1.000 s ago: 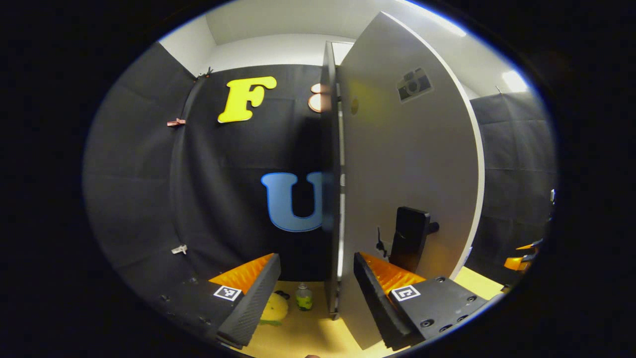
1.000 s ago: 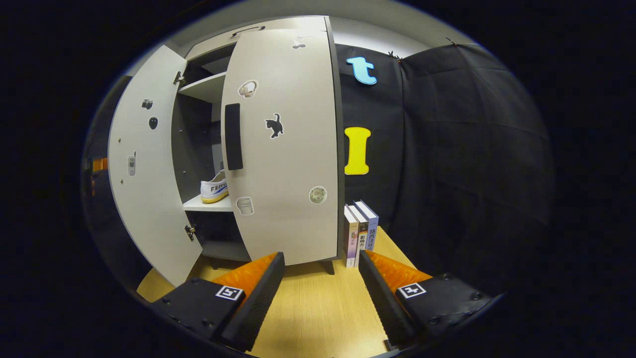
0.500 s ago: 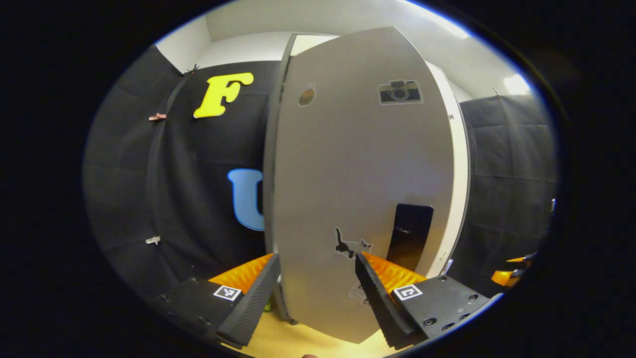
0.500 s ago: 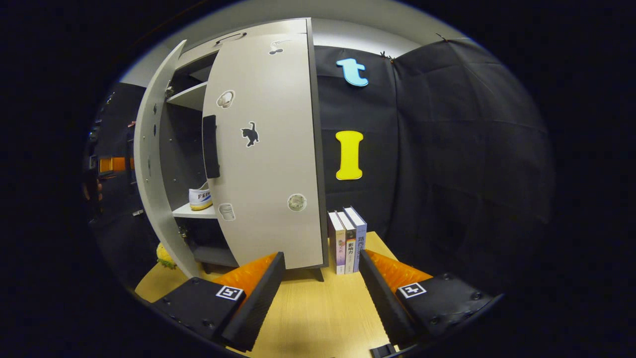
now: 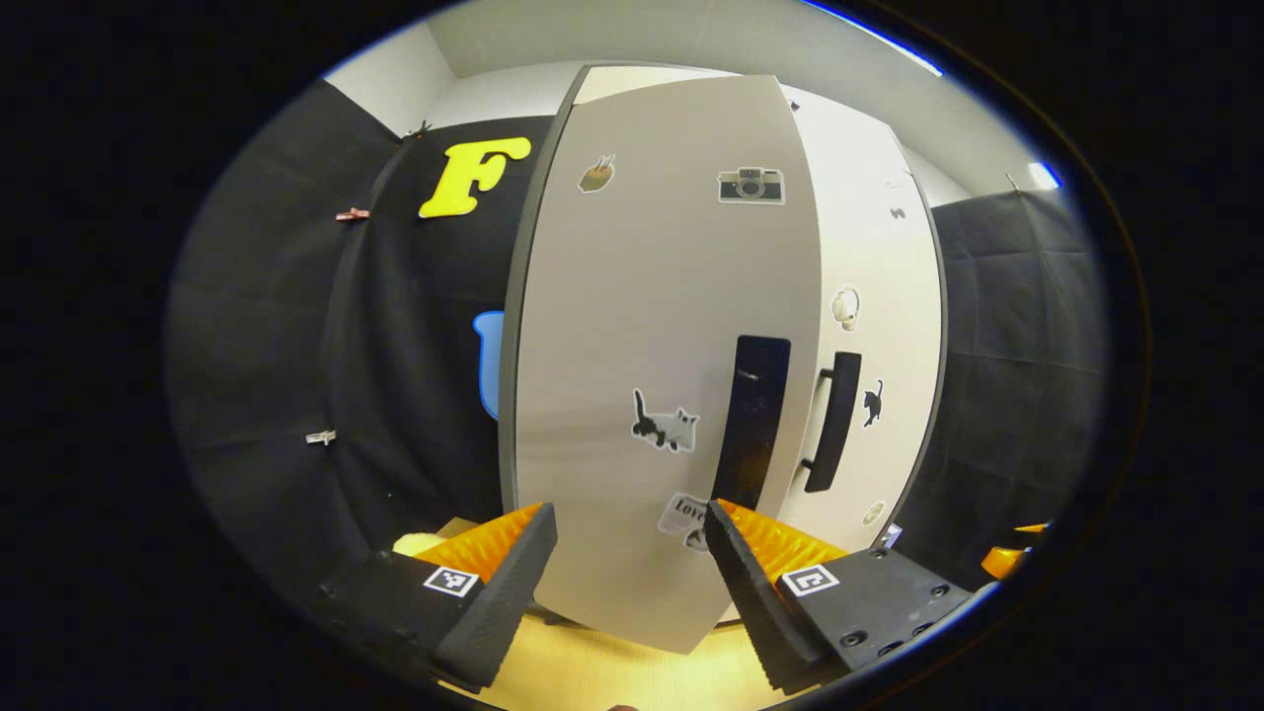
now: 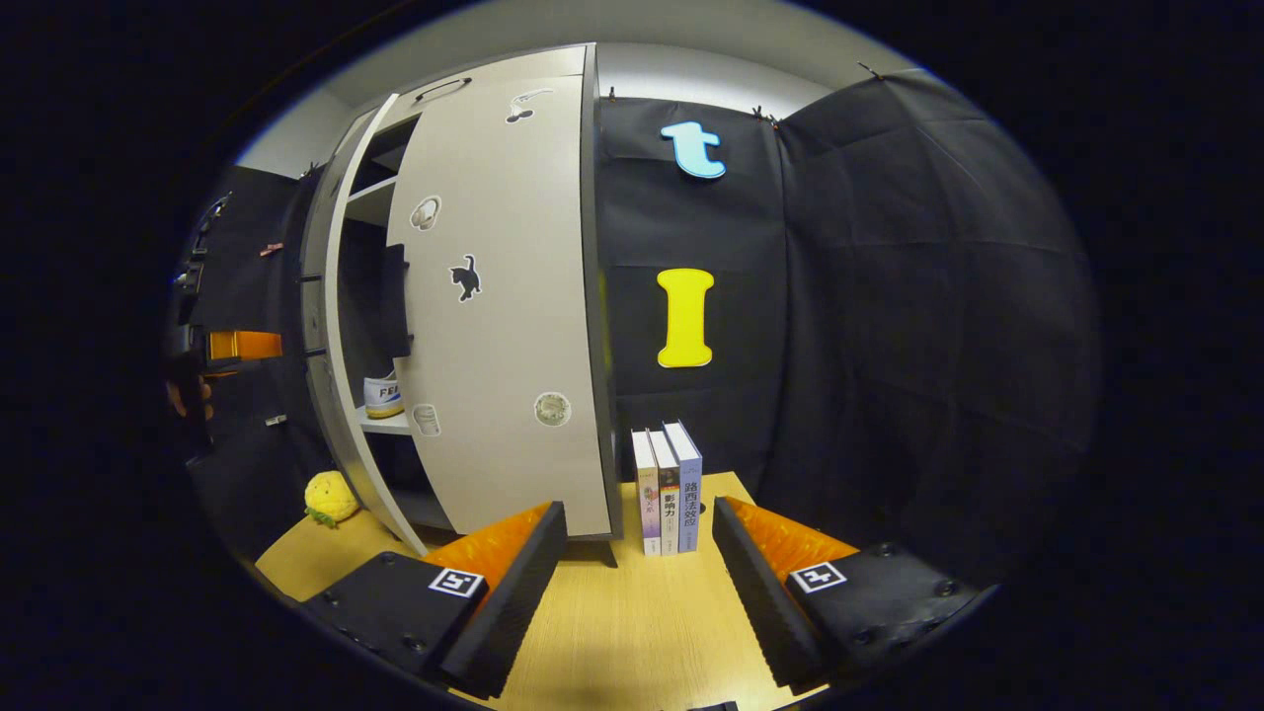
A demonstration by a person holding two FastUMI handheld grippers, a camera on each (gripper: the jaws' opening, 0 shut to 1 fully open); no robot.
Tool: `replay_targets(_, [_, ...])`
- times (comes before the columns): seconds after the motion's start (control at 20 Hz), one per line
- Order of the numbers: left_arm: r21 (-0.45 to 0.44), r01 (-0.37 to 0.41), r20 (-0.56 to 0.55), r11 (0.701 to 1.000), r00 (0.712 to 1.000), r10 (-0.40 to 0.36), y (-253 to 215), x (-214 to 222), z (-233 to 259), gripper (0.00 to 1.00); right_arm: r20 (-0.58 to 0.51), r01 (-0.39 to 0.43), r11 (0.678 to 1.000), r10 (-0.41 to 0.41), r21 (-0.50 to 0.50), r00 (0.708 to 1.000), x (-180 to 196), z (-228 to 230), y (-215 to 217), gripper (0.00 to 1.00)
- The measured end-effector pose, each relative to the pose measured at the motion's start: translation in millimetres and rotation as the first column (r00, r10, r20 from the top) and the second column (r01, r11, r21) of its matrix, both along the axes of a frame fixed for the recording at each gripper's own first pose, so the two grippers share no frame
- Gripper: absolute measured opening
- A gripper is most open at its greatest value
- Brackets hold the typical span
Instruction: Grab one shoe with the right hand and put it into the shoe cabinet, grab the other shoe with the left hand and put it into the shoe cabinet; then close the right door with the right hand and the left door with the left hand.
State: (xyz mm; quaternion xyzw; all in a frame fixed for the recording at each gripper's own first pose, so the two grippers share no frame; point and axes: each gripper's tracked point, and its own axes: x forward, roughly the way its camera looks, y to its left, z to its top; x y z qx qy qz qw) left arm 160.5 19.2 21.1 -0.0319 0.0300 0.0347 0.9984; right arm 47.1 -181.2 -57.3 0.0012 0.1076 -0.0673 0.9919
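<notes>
Left door [image 5: 652,326] isn't home yet: in the right gripper view [image 6: 331,326] it stands ajar, with a gap to the right door [image 6: 504,296], which sits flush on the shoe cabinet [image 6: 464,84]. One shoe [image 6: 383,395] is on the shelf inside, heel showing through the gap; can't see the second shoe.

Risks, my read:
- Left gripper [image 5: 630,553] sits just in front of the door's lower face. I can't tell whether a finger touches it. If the push stops early, the door stays ajar.
- The shoe heel looks close to the shelf's front edge; the closing door could catch it.
- Pushing near the handle [image 5: 750,420] is fine; sliding off the panel edge loses the push.

Left gripper: jaws wide apart, holding nothing. Right gripper [image 6: 637,568]: jaws wide apart, empty, hanging over the table [image 6: 632,642], well clear of the cabinet, books [image 6: 667,489] beyond it. Yellow toy [image 6: 329,497] sits left of the cabinet base.
</notes>
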Motion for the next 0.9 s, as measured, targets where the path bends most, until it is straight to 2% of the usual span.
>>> replay_targets(0.15, [-0.023,-0.071,0.011,0.997,0.997,0.071,0.8,-28.7,-5.8,0.94,0.008,-0.055,0.998,0.055,0.024,0.998,5.5,-5.4,0.0,0.96])
replay_targets(0.3, [-0.024,-0.176,0.009,0.984,0.984,0.177,9.7,-63.2,-7.2,0.95,0.01,-0.125,0.99,0.125,0.062,0.992,15.0,-13.1,6.4,0.98])
replay_targets(0.45, [-0.016,-0.238,0.022,0.971,0.971,0.238,11.6,-85.4,-4.0,0.95,0.024,-0.183,0.982,0.183,0.038,0.983,20.4,-8.6,14.5,0.98])
replay_targets(0.55, [-0.005,-0.242,0.041,0.97,0.969,0.242,3.8,-96.7,-2.5,0.95,0.038,-0.2,0.979,0.199,0.031,0.979,20.2,-1.3,24.0,0.98])
replay_targets(0.7, [0.006,-0.179,0.016,0.984,0.984,0.179,-9.3,-100.2,-11.6,0.95,0.06,-0.211,0.976,0.207,0.062,0.976,14.2,12.0,44.0,0.99])
replay_targets(0.9, [0.025,-0.115,0.039,0.993,0.993,0.114,-15.9,-105.0,-5.9,0.95,0.074,-0.209,0.975,0.203,0.072,0.976,2.9,29.2,67.2,0.98])
